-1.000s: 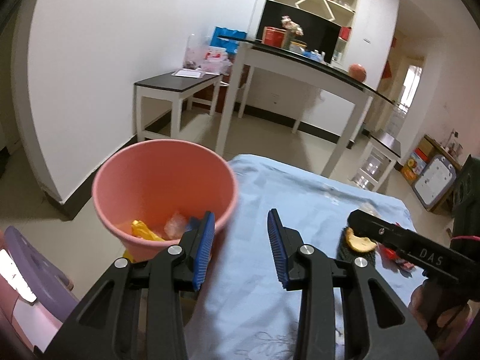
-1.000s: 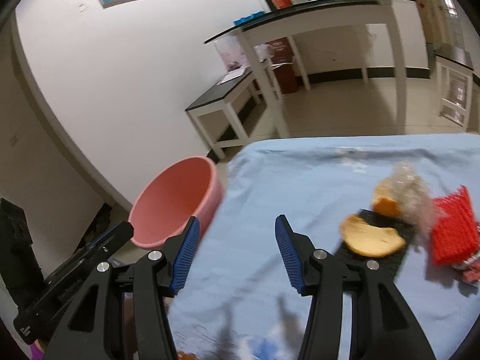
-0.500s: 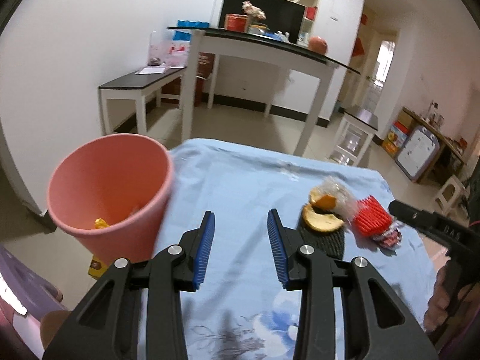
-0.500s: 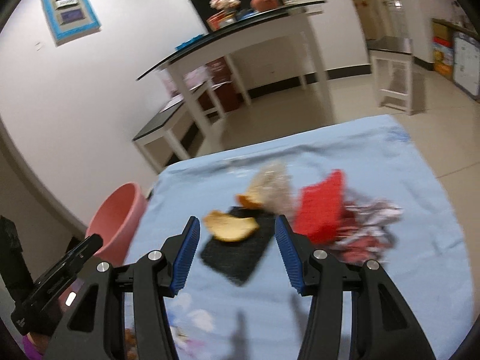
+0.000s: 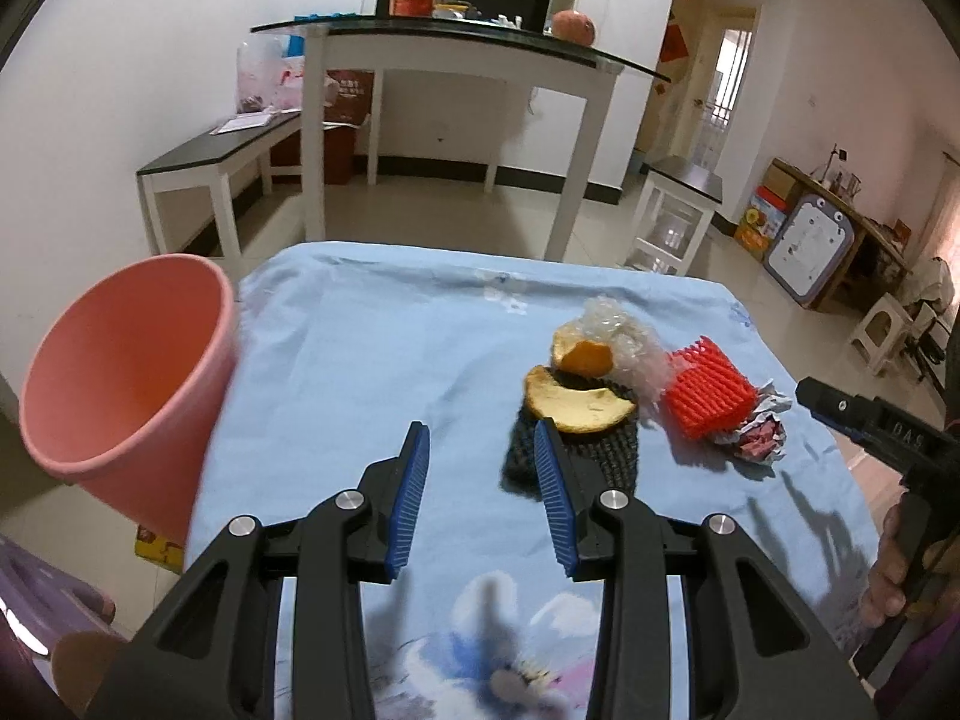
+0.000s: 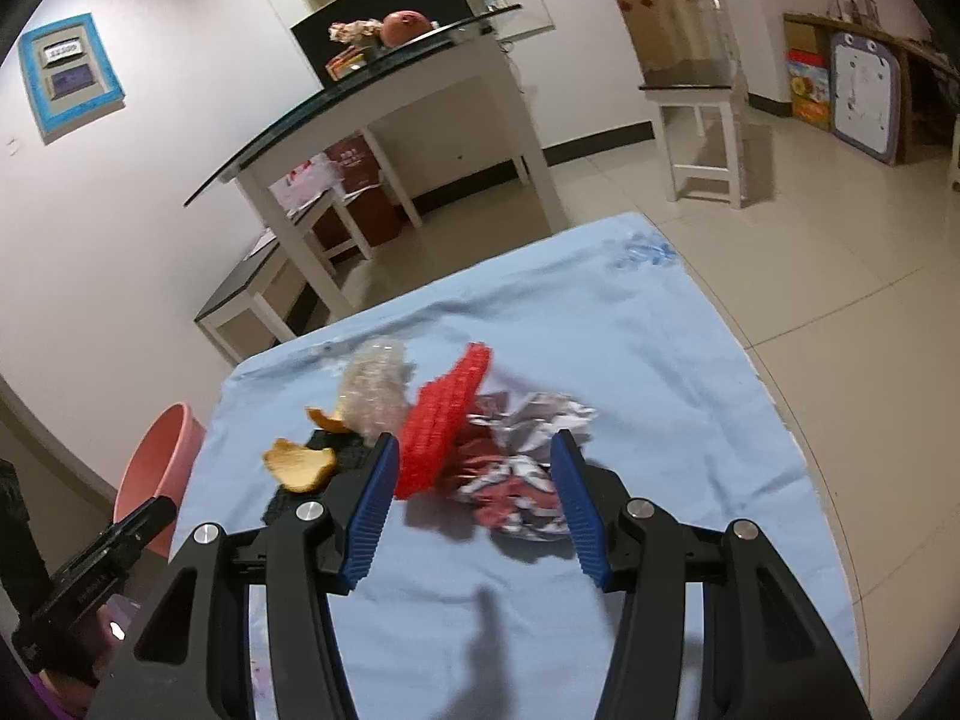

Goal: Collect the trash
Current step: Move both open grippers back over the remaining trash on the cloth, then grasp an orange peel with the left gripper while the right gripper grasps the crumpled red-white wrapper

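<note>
A pink bucket (image 5: 120, 372) stands off the left edge of the blue-clothed table (image 5: 360, 360). Right of centre lies a trash pile: orange peel (image 5: 576, 405) on a black mesh (image 5: 570, 456), a second peel (image 5: 585, 355), clear plastic wrap (image 5: 627, 336), a red foam net (image 5: 708, 396) and a crumpled wrapper (image 5: 759, 435). My left gripper (image 5: 480, 441) hangs open and empty, just left of the mesh. My right gripper (image 6: 477, 453) is open above the near side of the red foam net (image 6: 447, 420) and wrapper (image 6: 522, 462), touching neither. The bucket (image 6: 159, 456) is at the far left.
Beyond the table stand a white glass-topped table (image 5: 456, 54), a low black-topped bench (image 5: 204, 162) and a white stool (image 6: 702, 120) on tiled floor. A person's hand (image 5: 894, 576) holds the right gripper's handle. The table's right edge (image 6: 780, 420) drops to the floor.
Both views have swung right, from the bucket to the trash pile. The pile now lies just ahead of both grippers. Both pairs of jaws kept the same opening.
</note>
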{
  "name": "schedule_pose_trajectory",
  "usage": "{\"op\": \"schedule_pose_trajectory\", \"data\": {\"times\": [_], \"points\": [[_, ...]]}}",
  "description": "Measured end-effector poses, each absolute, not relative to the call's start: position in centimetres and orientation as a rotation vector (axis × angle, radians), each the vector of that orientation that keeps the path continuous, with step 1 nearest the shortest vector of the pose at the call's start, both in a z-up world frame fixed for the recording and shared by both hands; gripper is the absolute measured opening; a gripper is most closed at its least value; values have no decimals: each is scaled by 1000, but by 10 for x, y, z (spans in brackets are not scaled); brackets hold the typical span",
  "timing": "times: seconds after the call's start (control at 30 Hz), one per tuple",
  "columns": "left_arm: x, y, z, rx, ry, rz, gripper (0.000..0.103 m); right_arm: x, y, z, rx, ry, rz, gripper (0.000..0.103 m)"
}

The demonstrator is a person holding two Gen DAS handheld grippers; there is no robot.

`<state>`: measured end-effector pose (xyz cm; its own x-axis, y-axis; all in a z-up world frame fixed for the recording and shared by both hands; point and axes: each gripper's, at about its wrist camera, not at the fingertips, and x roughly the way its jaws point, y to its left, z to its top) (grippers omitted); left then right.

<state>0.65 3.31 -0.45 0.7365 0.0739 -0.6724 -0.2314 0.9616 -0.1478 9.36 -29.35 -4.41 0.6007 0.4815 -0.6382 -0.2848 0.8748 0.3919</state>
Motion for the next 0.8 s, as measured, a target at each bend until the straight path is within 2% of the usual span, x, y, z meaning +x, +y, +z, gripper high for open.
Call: {"op": "schedule_pose_trajectory", "data": {"times": [0.4, 0.7, 0.77, 0.8], "points": [[68, 26, -25, -238, 797, 132, 37, 106, -321, -73, 295, 876, 415, 52], [98, 26, -50, -222, 847, 139, 37, 110, -317, -82, 293, 921, 460, 60], [99, 26, -53, -215, 839, 141, 33, 111, -315, -84, 294, 931, 465, 60], [100, 25, -55, -211, 840, 137, 22, 112, -314, -85, 295, 937, 469, 60]]}}
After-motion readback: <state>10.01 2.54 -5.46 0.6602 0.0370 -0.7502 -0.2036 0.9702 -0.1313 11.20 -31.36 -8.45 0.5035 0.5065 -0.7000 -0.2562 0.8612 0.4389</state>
